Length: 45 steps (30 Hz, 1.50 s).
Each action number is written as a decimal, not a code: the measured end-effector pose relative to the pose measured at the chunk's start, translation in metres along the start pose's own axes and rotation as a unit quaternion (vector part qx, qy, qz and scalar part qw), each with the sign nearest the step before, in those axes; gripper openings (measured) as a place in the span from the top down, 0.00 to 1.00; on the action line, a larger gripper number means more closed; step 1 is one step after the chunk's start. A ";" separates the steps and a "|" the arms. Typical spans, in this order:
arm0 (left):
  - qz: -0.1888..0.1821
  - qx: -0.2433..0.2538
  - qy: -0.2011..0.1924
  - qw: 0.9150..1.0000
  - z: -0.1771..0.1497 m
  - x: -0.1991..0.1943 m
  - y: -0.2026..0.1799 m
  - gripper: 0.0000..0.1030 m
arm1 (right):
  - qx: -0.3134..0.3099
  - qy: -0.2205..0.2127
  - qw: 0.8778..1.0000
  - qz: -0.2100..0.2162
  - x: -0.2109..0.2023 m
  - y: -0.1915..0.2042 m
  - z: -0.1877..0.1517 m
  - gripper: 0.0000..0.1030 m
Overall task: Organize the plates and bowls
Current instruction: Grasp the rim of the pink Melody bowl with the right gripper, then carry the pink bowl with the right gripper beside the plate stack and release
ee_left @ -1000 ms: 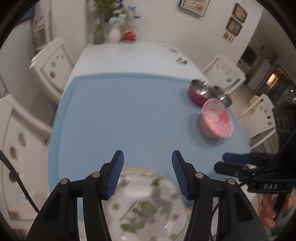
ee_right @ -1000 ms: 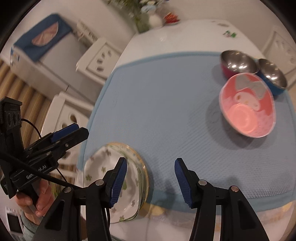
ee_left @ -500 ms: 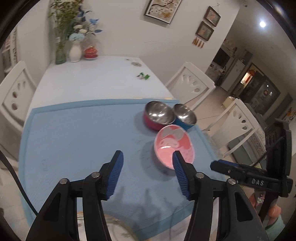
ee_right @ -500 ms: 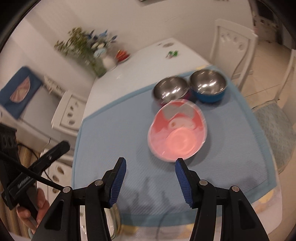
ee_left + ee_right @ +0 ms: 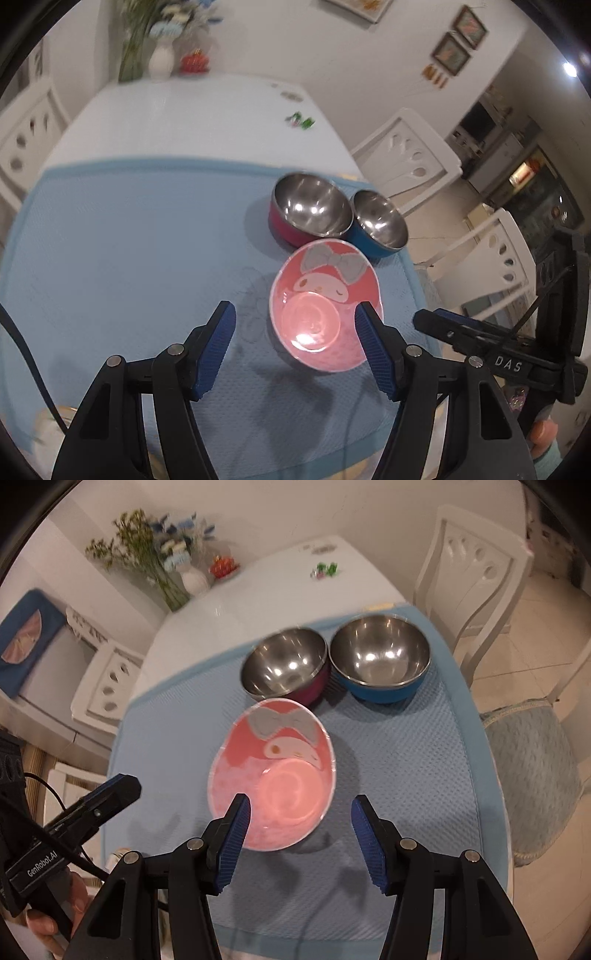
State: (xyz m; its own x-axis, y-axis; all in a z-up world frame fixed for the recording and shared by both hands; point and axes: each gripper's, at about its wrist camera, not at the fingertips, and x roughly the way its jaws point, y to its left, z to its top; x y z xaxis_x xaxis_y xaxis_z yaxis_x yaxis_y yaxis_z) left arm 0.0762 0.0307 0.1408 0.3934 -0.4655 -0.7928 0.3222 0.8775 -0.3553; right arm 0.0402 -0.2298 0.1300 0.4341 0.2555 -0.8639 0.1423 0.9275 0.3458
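Judging the step in hand to be picking up the pink cartoon bowl, I reckoned the clean way was to bring one set of tongs down over its near rim, one pad inside and one outside, and close only once the rim sat well between them, since the melamine wall looked slick and the bowl might skate on the blue mat. The left gripper was empty, its jaws opening, with the bowl seen between its pads but lying beyond and below them, untouched. The right gripper was likewise empty, jaws held about half apart; the bowl sat at roughly eleven o'clock from its midpoint, the left pad overlapping the near rim in view, though I could not tell whether it touched. Both steel bowls, the magenta-sided bowl and the blue-sided bowl, stood side by side at twelve o'clock beyond the pink one, the magenta one close against its far rim.
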 end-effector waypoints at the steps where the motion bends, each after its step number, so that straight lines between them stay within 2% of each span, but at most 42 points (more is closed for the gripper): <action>1: 0.001 -0.008 0.001 1.000 -0.002 0.007 0.000 0.37 | -0.003 0.004 1.000 0.002 0.007 -0.005 0.003 0.47; 8: 0.015 -0.067 0.013 0.998 -0.012 0.060 0.010 0.39 | -0.049 0.021 0.999 -0.014 0.053 -0.015 0.013 0.47; 10: 0.006 -0.090 0.021 0.996 -0.014 0.075 0.018 0.51 | -0.056 0.034 0.998 -0.011 0.068 -0.016 0.014 0.47; 11: 0.006 -0.102 0.029 0.994 -0.016 0.081 0.023 0.53 | -0.057 0.039 0.998 -0.011 0.074 -0.017 0.014 0.47; 17: 0.016 -0.136 0.030 0.990 -0.025 0.097 0.032 0.53 | -0.070 0.046 0.997 0.001 0.095 -0.018 0.012 0.50; 20: 0.026 -0.137 0.030 0.990 -0.027 0.102 0.030 0.54 | -0.070 0.046 0.997 0.003 0.101 -0.019 0.013 0.61; 22: 0.033 -0.136 0.037 0.989 -0.027 0.110 0.029 0.69 | -0.070 0.040 0.997 0.000 0.105 -0.020 0.013 0.66; 23: 0.037 -0.136 0.041 0.989 -0.028 0.114 0.029 0.73 | -0.071 0.039 0.997 0.001 0.107 -0.020 0.014 0.70; 24: 0.040 -0.137 0.045 0.989 -0.029 0.117 0.029 0.79 | -0.072 0.041 0.997 0.005 0.109 -0.020 0.014 0.80; 25: 0.043 -0.139 0.047 0.988 -0.029 0.119 0.029 0.81 | -0.074 0.044 0.996 0.012 0.112 -0.021 0.013 0.88; 26: 0.042 -0.143 0.046 0.988 -0.030 0.121 0.030 0.82 | -0.077 0.047 0.996 0.016 0.114 -0.021 0.012 0.91; 28: 0.037 -0.149 0.043 0.987 -0.032 0.122 0.028 0.88 | -0.093 0.047 0.994 0.013 0.115 -0.018 0.008 0.93; 30: 0.034 -0.138 0.039 0.989 -0.034 0.121 0.022 0.88 | -0.106 0.047 0.993 0.013 0.112 -0.015 0.003 0.92; 33: 0.053 -0.110 0.034 0.992 -0.037 0.116 0.011 0.88 | -0.103 0.044 0.994 0.015 0.104 -0.017 -0.003 0.92; 37: 0.035 -0.107 0.031 0.993 -0.043 0.103 0.007 0.88 | -0.092 0.046 0.994 0.027 0.093 -0.021 -0.007 0.92; 45: 0.024 -0.082 0.000 0.996 -0.051 0.051 -0.017 0.88 | -0.106 0.019 0.994 0.033 0.035 -0.010 -0.019 0.92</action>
State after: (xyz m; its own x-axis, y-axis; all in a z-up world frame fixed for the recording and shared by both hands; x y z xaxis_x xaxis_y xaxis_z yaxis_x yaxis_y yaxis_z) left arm 0.0468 -0.0019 0.0814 0.4047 -0.4217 -0.8114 0.1576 0.9062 -0.3923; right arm 0.0364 -0.2251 0.0896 0.4016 0.3249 -0.8563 -0.0789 0.9437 0.3212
